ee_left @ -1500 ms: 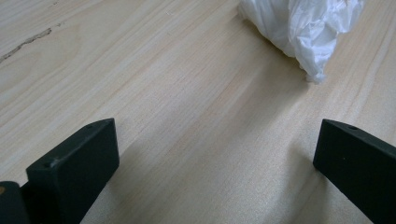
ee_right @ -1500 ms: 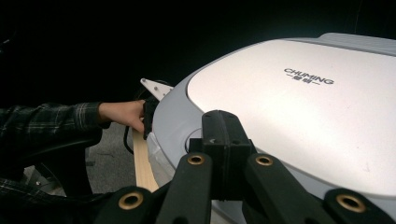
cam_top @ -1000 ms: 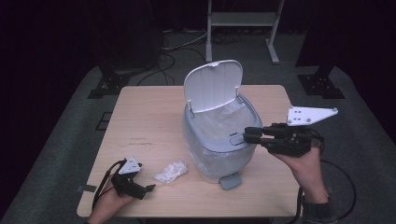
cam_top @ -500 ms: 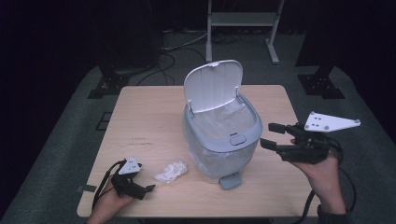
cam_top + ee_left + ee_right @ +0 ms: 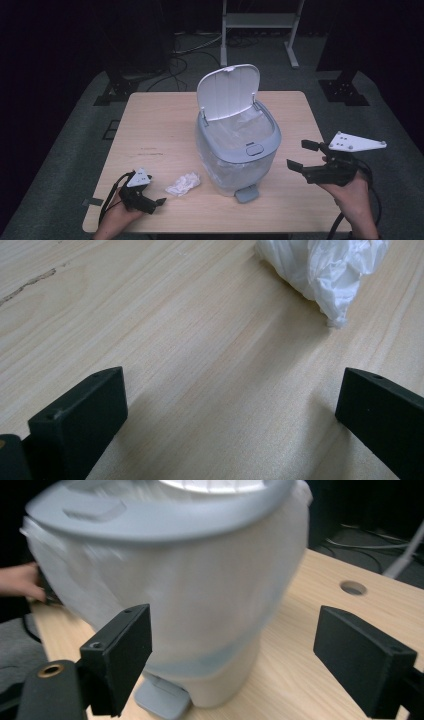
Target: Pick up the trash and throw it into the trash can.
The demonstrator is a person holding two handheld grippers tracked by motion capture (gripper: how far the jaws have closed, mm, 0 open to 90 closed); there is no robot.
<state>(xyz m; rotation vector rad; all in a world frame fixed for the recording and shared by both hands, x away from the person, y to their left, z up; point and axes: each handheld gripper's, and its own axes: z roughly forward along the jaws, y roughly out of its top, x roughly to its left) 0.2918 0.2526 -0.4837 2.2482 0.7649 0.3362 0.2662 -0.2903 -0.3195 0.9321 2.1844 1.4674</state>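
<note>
Left tongs [image 5: 159, 202] apart, low on counter [image 5: 160, 125] at lower left, crumpled white wrapper [image 5: 183, 184] just beside. Right tongs [image 5: 301, 156] apart, empty, at right of frame, near grey pedal bin [image 5: 239, 145], lid up, frame centre.

Light falls from above onto the bench [image 5: 160, 125], while everything around the bench stays dark. In the right gripper view, the bin [image 5: 175, 580] is motion-blurred.

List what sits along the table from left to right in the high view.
Left black hand-held gripper → crumpled white paper wad → grey plastic pedal bin with its lid up → right black hand-held gripper.
</note>
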